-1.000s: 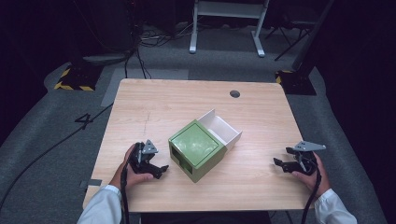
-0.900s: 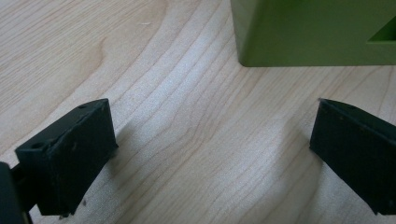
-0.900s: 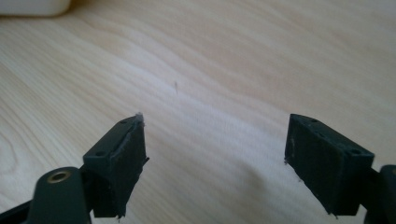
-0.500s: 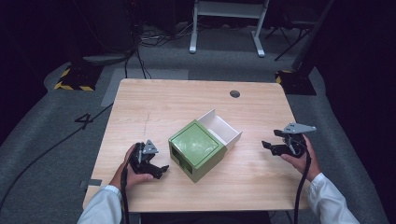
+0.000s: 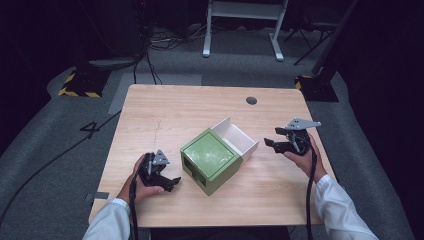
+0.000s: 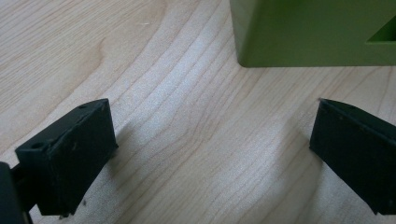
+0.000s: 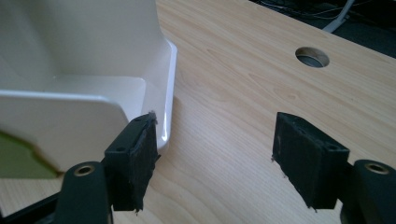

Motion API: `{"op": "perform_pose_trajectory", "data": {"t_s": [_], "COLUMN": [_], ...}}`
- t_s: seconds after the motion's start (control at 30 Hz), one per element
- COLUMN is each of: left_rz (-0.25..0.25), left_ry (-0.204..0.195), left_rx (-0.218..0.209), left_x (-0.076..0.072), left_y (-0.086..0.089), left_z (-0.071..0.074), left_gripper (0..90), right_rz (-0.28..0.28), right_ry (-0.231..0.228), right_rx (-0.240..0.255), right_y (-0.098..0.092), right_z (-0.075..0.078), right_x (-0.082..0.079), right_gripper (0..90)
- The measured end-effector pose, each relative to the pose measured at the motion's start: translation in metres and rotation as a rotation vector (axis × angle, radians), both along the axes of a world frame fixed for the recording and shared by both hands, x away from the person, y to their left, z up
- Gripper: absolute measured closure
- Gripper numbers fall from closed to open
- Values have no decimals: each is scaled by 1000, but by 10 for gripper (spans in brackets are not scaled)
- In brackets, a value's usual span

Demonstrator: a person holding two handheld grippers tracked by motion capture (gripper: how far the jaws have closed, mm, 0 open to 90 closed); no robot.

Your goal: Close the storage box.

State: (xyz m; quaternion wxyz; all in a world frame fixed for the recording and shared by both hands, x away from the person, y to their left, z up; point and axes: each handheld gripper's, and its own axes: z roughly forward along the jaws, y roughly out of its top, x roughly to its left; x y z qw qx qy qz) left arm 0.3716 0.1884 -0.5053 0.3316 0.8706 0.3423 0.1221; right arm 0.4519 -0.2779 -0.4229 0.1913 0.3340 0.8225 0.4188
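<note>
My left gripper [image 5: 167, 181] rests on the table [image 5: 165, 115] just left of the green box [image 5: 210, 159], jaws wide apart and holding nothing. The box sits mid-table, its white drawer [image 5: 240, 140] slid out to the box's right. My right gripper [image 5: 272, 141] hovers just right of that drawer; its 2 jaws have just been closing, nothing between them yet. If I close short of the drawer wall, I judge I'd pinch air or nudge the unbraced box askew.
</note>
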Motion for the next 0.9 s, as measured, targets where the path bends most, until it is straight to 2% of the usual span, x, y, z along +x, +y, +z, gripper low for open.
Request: {"op": "perform_pose_trajectory", "data": {"t_s": [0.1, 0.3, 0.53, 0.9], "left_rz": [0, 0, 0, 0], "left_ry": [-1, 0, 0, 0], "left_rx": [-1, -1, 0, 0], "left_x": [0, 0, 0, 0], "left_y": [0, 0, 0, 0], "left_z": [0, 0, 0, 0], "left_gripper": [4, 4, 4, 4], "right_rz": [11, 31, 41, 66], "right_ry": [-2, 31, 54, 67], "right_rx": [0, -11, 11, -20], "right_y": [7, 18, 24, 36], "right_z": [-1, -7, -11, -17], "right_x": [5, 12, 17, 17], "right_gripper": [334, 334, 351, 360]}}
